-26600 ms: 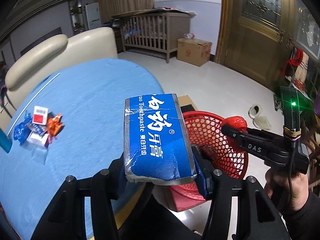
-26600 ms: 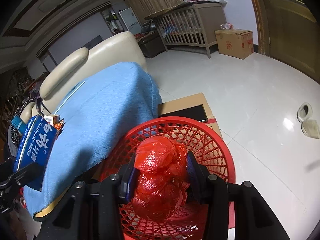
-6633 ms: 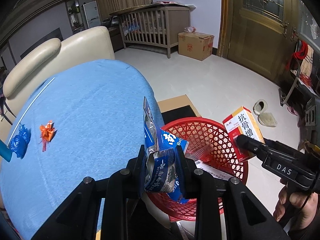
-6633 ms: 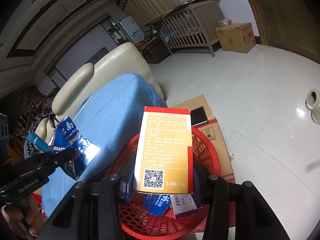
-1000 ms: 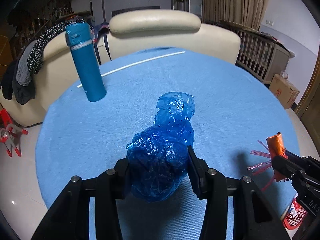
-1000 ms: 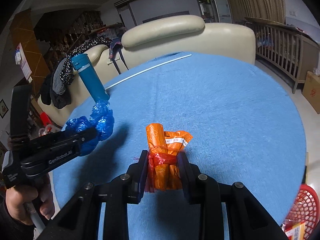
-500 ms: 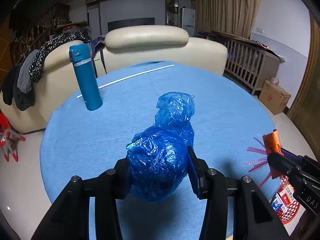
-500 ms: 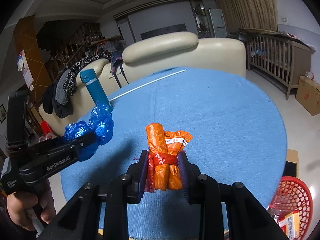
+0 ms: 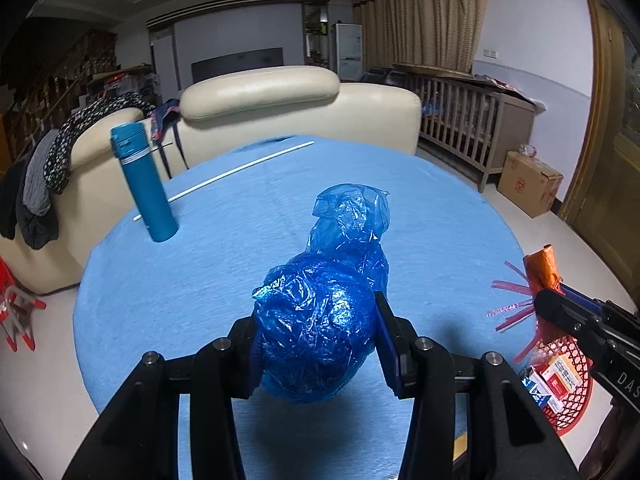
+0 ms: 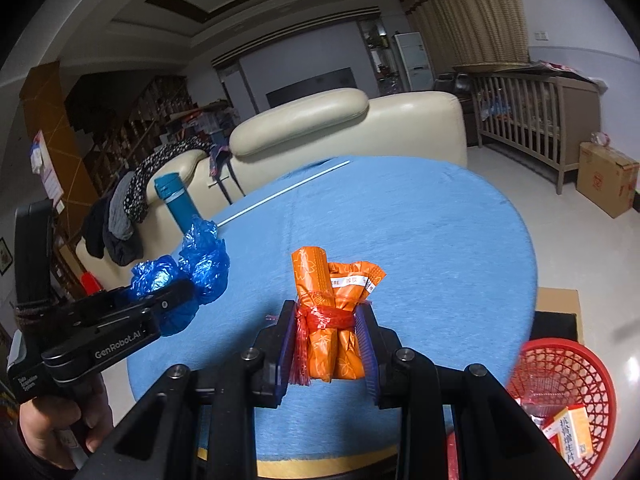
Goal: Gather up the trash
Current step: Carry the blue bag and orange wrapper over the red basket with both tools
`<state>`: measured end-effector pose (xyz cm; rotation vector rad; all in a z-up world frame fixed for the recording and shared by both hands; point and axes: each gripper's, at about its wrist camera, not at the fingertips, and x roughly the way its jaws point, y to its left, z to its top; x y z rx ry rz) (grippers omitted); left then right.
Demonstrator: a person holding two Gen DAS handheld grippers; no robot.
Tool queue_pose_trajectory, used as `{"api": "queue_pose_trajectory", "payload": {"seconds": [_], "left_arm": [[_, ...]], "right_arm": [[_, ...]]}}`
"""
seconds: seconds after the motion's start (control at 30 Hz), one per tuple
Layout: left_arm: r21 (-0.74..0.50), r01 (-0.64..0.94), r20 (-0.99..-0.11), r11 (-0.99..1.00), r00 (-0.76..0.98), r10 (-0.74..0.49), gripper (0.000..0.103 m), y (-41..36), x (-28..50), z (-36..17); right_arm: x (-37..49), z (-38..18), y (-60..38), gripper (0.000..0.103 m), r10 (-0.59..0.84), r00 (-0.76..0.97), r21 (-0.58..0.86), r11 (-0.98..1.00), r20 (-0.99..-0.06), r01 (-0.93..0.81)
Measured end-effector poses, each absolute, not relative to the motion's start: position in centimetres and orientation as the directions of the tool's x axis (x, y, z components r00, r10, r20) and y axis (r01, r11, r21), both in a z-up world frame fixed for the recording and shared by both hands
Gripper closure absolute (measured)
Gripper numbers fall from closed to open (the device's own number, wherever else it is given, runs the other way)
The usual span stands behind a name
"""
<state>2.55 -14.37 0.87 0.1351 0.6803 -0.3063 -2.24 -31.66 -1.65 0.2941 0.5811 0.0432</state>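
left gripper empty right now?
No, the left gripper is clamped on a crumpled blue plastic bag, held above the blue tablecloth.

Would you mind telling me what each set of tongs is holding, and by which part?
Left tongs: crumpled blue plastic bag, gripped around its lower bulge. Right tongs: orange packet bundle, gripped at its red-tied lower half.

A flask [image 9: 144, 184] stands on the table [image 9: 440, 216] at its far left, a rod [image 9: 224, 178] beside it; the basket [image 10: 560, 376] sits below the table's right edge.
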Motion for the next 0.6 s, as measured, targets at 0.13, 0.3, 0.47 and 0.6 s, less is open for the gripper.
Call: {"api": "queue_pose_trajectory", "payload": {"seconds": [0.13, 0.3, 0.47, 0.6], "left_arm": [[0.032, 0.353, -0.641, 0.935, 0.725, -0.251, 0.054, -16.1, 2.2, 0.7], [0.040, 0.406, -0.648, 0.913, 0.706, -0.285, 0.054, -18.6, 1.5, 0.4], [0.055, 0.477, -0.666, 0.877, 0.672, -0.324, 0.054, -22.0, 0.6, -0.5], [0.062, 0.527, -0.683, 0.848, 0.642, -0.349, 0.054, -24.7, -0.2, -1.2]], "right_arm": [[-3.6, -1.8, -33.5, 0.072, 0.102, 0.844, 0.302, 0.950, -0.526, 0.074], [-5.9, -2.0, -36.3, 0.071, 0.059, 0.852, 0.311, 0.942, -0.521, 0.124], [-8.6, -2.4, -40.0, 0.072, 0.000, 0.853, 0.316, 0.929, -0.522, 0.194], [-10.5, -3.6, -43.1, 0.072, -0.046, 0.839, 0.327, 0.908, -0.542, 0.261]]}}
